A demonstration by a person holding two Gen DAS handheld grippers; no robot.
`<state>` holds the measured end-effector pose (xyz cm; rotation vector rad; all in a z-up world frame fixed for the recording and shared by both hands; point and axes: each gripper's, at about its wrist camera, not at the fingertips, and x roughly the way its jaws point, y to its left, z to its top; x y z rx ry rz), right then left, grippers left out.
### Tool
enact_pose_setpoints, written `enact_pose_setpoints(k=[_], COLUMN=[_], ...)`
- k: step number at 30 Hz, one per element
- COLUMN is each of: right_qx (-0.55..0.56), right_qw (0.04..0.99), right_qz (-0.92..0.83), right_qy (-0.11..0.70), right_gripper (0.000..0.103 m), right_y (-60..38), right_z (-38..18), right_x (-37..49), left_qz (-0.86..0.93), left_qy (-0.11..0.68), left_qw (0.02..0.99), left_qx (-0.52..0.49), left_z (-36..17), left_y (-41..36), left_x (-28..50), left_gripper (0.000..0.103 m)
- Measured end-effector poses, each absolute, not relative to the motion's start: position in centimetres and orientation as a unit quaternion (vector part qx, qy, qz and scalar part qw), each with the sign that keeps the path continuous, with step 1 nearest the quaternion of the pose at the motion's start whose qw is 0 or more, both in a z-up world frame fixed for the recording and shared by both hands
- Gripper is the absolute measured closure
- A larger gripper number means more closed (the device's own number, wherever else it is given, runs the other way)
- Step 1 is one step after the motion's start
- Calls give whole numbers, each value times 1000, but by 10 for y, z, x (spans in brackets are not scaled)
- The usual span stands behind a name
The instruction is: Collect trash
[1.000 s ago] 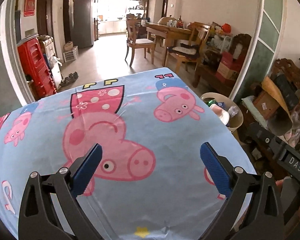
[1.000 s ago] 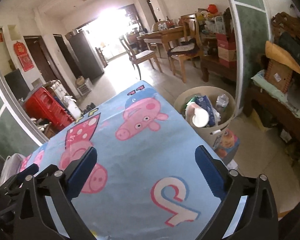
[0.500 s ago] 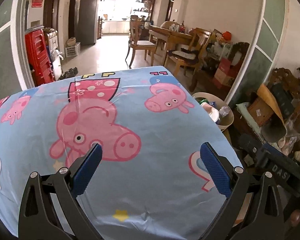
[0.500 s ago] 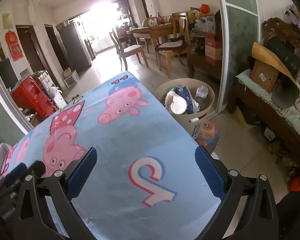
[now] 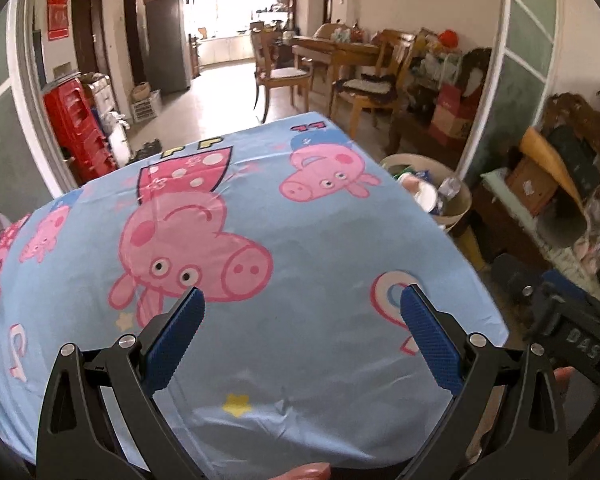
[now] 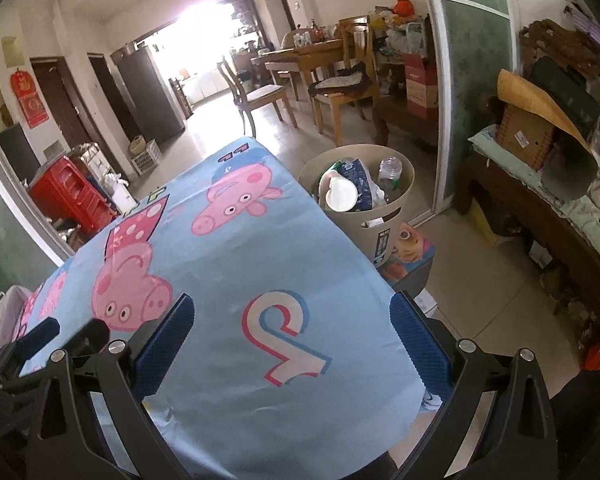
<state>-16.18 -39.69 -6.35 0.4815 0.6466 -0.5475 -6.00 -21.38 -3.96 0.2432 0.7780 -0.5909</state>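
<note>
While both tools are hovering over blue cartoon-pig tablecloth (image 5: 300, 240), left gripper (image 5: 300, 314) is gaping wide, blue pads (image 5: 428, 332) gripping nothing. Right gripper (image 6: 292, 320) is likewise spreading wide, empty, above cloth near table corner. Beige trash bin (image 6: 384, 220) is standing on floor just beside table's right edge, holding white paper cup (image 6: 340, 196), clear plastic bottle (image 6: 390, 170), blue wrapper (image 6: 358, 184). Bin is sitting well apart from both grippers.
</note>
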Motion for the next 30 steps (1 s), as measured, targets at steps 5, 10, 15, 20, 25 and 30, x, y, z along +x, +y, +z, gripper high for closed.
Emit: enact_pose_setpoints(k=[5,10,15,20,25,30], right_qx=[218,226,219,213,197,193], right_qw=[884,885,889,894,900,903], right_qz=[-275,-266,-265,-267,-276,-288], right_qy=[309,307,301,291,272,255], right_gripper=[9,9,9,8,9,9], right_y=[-395,-395,-391,-386,-378,-375], right_z=[-64,-63,-60,-54,-46,-40], right_x=[-162,-162,-163,-165,-170,-175], left_qz=[-264,-259,-260,-259,-253,-252], left_qy=[385,371,364,346,323,293], left_qw=[875,885,887,895,906,918], left_qx=[126,114,112,109,101,85], left_z=[-43,-37,-35,-29,-22,-12], left_y=[-214,-208,-207,-204,-197,-187], left_x=[-59,-61,-62,-67,-70,-72], left_gripper=[6,6,6,6,6,7])
